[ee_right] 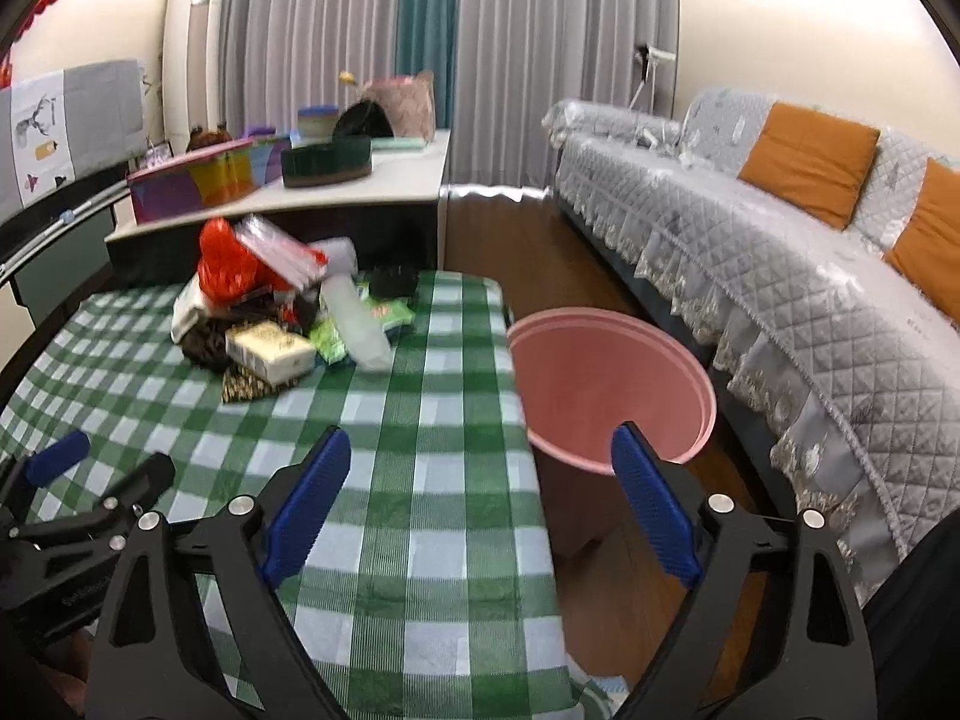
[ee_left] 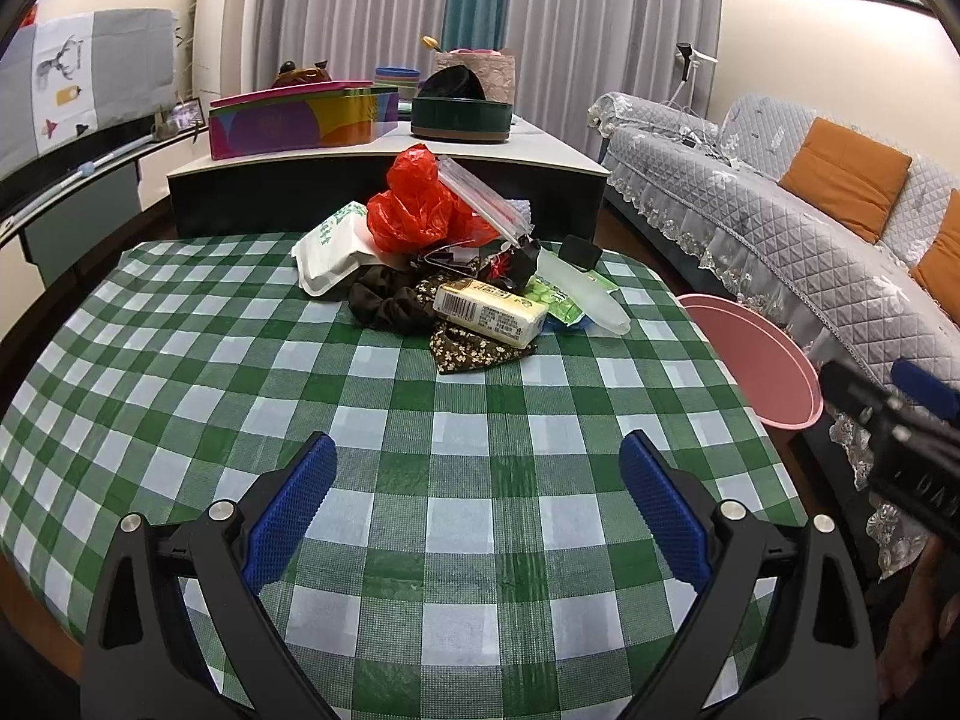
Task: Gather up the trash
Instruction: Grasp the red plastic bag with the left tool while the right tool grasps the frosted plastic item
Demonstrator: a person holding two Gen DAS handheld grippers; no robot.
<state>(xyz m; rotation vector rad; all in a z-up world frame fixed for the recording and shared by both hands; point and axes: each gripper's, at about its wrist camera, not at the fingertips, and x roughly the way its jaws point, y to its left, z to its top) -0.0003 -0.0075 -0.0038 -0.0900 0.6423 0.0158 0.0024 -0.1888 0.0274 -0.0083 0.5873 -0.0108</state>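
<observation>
A heap of trash lies at the far side of the green checked table (ee_left: pixel 456 462): a red plastic bag (ee_left: pixel 414 204), a white foam box (ee_left: pixel 336 252), a cream carton (ee_left: pixel 489 312), a clear zip bag (ee_left: pixel 480 198), green wrappers (ee_left: pixel 555 300) and dark patterned cloth (ee_left: pixel 474 351). A pink bin (ee_right: pixel 606 378) stands on the floor off the table's right edge. My left gripper (ee_left: pixel 477 456) hovers open over bare cloth, well short of the heap. My right gripper (ee_right: pixel 480 450) is open and empty above the table's right edge, beside the bin. The heap also shows in the right wrist view, red plastic bag (ee_right: pixel 225 264) on top.
A low white-topped cabinet (ee_left: pixel 384 156) with a colourful box (ee_left: pixel 300 120) and a dark round tin (ee_left: pixel 462 117) stands behind the table. A grey quilted sofa (ee_right: pixel 780 252) with orange cushions runs along the right. Wooden floor (ee_right: pixel 510 240) lies between sofa and table.
</observation>
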